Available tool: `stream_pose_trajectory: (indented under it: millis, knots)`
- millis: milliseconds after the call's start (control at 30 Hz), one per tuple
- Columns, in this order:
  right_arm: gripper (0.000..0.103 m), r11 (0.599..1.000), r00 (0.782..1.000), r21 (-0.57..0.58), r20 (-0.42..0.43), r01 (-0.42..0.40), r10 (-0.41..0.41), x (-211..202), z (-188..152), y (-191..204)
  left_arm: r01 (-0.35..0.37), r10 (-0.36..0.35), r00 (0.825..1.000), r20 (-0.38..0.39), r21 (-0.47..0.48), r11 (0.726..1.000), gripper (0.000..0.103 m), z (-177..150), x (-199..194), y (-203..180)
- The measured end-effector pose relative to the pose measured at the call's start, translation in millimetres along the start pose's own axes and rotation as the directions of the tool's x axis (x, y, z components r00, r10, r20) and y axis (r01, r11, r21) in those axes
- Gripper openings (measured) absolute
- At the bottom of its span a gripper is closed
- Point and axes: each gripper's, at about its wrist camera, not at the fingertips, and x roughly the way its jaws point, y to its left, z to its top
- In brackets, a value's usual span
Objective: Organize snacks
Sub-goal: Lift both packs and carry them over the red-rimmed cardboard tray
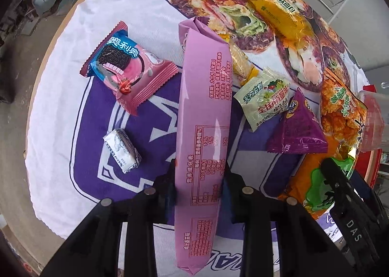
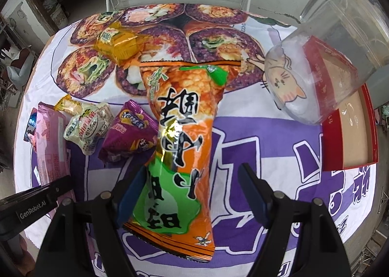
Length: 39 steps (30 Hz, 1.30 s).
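1. Left gripper (image 1: 199, 177): both fingers press the flanks of a long pink packet (image 1: 204, 116), which runs forward between them above the printed cloth (image 1: 73, 63).
2. Right gripper (image 2: 192, 188): fingers spread. The left finger touches an orange snack bag (image 2: 184, 131); the right finger stands apart from it, so the bag is not gripped.
3. Middle ground: a purple triangular pouch (image 2: 128, 136), a pale green packet (image 2: 85, 128), an Oreo pack (image 1: 126, 68) and a small white sweet (image 1: 122, 150) lie scattered.
4. Far ground: a yellow bread pack (image 2: 116, 45); a clear plastic container (image 2: 323, 63) tilted over a red-rimmed tray (image 2: 364, 107).
5. Judged step: collecting snacks. Next, the right fingers must close on the bag before either item goes to the container or tray.
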Motion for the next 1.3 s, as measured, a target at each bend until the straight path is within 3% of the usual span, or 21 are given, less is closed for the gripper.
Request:
stream_pose_trajectory:
  millis: [233,300,400,700,1000,1300]
  knots:
    - [0.073,1.000,0.999,0.021,-0.039,-0.009,0.010,14,7,5,-0.016,0.015,1.000,0.022,0.051,0.999,0.030,-2,-8,-14]
    - [0.056,0.999,0.998,0.033,-0.059,-0.035,0.037,19,9,5,-0.011,0.010,1.000,0.019,0.054,0.998,0.030,-4,-4,-18]
    - [0.042,0.997,0.994,0.037,-0.081,-0.066,0.068,21,12,4,-0.006,0.005,1.000,0.023,0.064,0.998,0.030,-3,-4,-22]
    - [0.024,0.992,0.988,0.021,-0.091,-0.123,0.125,12,19,0,0.003,-0.007,0.999,0.046,0.080,0.997,0.030,0,-12,-40]
    - [0.022,0.994,0.994,0.025,-0.012,-0.104,0.104,-31,5,-11,0.017,-0.032,0.995,0.092,0.163,0.986,0.030,-15,-31,-64]
    - [0.022,0.988,0.995,0.142,0.080,-0.066,0.055,-80,-17,-55,0.044,-0.093,0.986,0.142,0.320,0.946,0.030,-36,-63,-115]
